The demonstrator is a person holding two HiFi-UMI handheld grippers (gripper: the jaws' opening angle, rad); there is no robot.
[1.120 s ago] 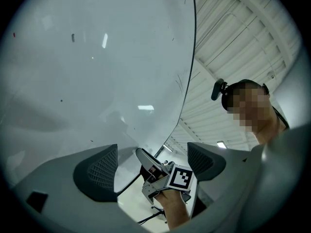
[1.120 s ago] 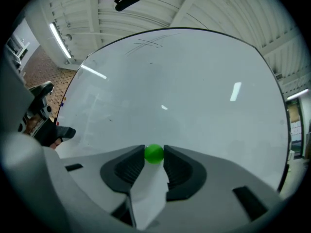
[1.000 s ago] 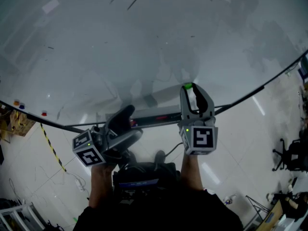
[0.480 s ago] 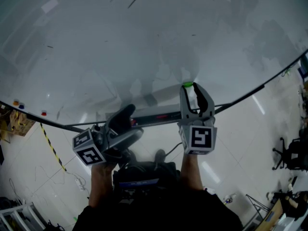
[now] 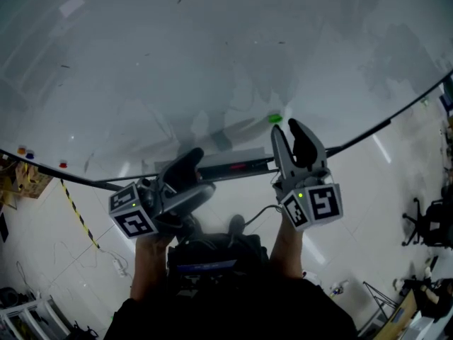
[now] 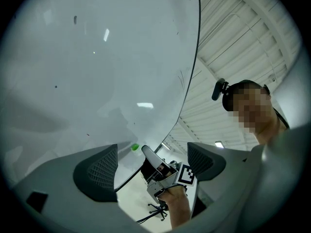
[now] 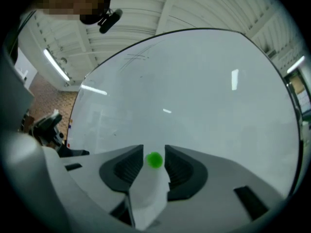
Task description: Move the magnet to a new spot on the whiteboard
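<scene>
One green magnet (image 5: 275,118) on whiteboard (image 5: 212,62), near parted right tongs (image 5: 287,129).

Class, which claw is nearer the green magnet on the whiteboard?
Right. The right claw is open, with the green magnet just off its tips. The left claw hangs farther off, lower left of the magnet, by the whiteboard edge.

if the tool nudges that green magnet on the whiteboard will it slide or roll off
Probably slides, not rolls: the green magnet clings unsupported to the upright whiteboard. It looks small and rounded, so likely light but perhaps slippery for the open right tool to pinch.
</scene>
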